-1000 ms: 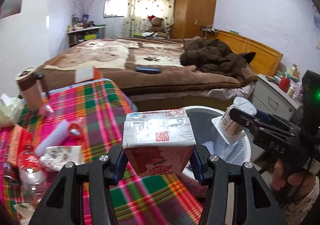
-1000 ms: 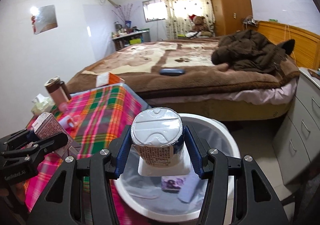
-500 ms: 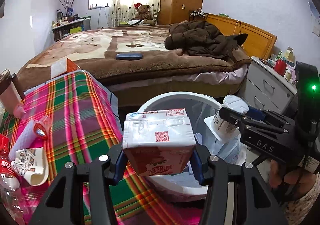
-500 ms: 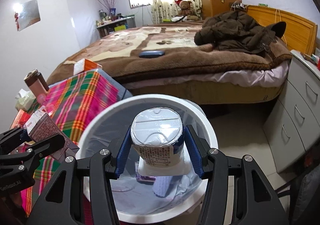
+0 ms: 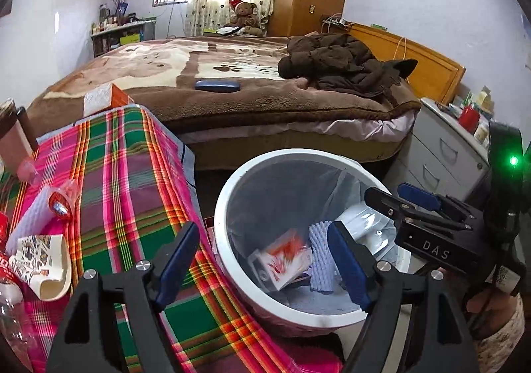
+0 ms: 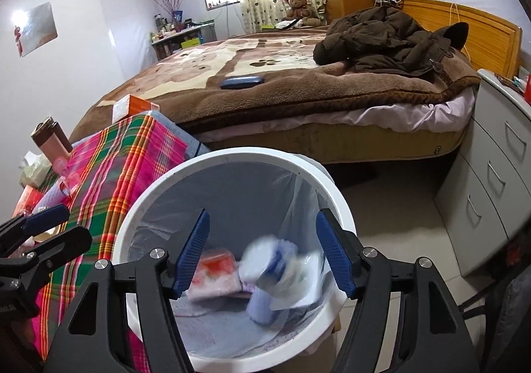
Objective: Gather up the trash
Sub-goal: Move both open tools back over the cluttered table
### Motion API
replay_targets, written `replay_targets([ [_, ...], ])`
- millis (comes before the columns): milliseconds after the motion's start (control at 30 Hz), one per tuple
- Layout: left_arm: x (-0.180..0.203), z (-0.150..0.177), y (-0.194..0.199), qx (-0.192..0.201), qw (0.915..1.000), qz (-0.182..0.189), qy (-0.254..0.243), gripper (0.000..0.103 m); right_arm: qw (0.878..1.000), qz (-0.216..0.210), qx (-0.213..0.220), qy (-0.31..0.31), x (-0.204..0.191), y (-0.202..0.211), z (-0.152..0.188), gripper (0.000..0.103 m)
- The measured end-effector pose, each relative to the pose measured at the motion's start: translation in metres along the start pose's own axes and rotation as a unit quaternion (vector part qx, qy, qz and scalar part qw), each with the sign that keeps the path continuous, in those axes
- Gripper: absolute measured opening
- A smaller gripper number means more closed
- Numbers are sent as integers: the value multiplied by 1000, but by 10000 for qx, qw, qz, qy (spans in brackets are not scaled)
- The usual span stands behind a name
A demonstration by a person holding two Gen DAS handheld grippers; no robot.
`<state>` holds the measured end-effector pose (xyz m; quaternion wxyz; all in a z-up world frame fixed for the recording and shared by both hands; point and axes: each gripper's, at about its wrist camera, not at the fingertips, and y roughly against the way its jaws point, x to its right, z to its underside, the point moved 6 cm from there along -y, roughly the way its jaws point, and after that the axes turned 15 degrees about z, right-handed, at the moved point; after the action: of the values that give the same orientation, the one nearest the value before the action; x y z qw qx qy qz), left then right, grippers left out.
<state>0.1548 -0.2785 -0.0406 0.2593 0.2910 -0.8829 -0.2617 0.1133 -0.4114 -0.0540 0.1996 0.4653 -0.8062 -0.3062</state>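
Observation:
A white trash bin (image 5: 232, 187) with a clear liner stands on the floor beside the plaid table. My left gripper (image 5: 262, 260) hangs over the bin's near rim, its jaws opening, nothing between them. The red and white carton (image 5: 283, 258) lies inside the bin, next to a white foam sleeve (image 5: 320, 256). My right gripper (image 6: 262, 253) is above the same bin (image 6: 139, 207), jaws opening and empty. Below it the white cup (image 6: 278, 268) is a blur, falling into the bin beside the carton (image 6: 215, 270). The right gripper (image 5: 398, 203) also shows in the left wrist view.
The plaid table (image 5: 126, 180) at left carries a torn paper cup (image 5: 43, 260), a foam sleeve (image 5: 33, 217), a plastic bottle (image 5: 10, 300) and an orange box (image 5: 106, 97). A bed (image 5: 252, 87) lies behind, grey drawers (image 6: 497, 173) at right.
Both grippers came over the bin and opened. The carton left the left gripper and now lies in the bin; the cup left the right gripper and is dropping in.

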Motion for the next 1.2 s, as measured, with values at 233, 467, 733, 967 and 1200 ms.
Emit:
replay_targets([
  [233, -6, 1, 17, 137, 9999, -98, 18, 81, 9999, -63, 112, -7, -7, 9, -4, 68],
  [467, -17, 3, 38, 294, 9992, -277, 51, 81, 9995, -168, 257, 55, -23, 21, -6, 68],
  [733, -40, 7, 70, 524, 9973, -447, 240, 81, 9982, -375, 449, 134, -48, 38, -9, 68],
  [967, -67, 14, 99, 741, 9941, -664, 438, 81, 9955, -648, 631, 286, -78, 50, -9, 68],
  [1200, -107, 22, 133, 903, 9886, -938, 750, 81, 9916, -993, 715, 425, -111, 56, -7, 68],
])
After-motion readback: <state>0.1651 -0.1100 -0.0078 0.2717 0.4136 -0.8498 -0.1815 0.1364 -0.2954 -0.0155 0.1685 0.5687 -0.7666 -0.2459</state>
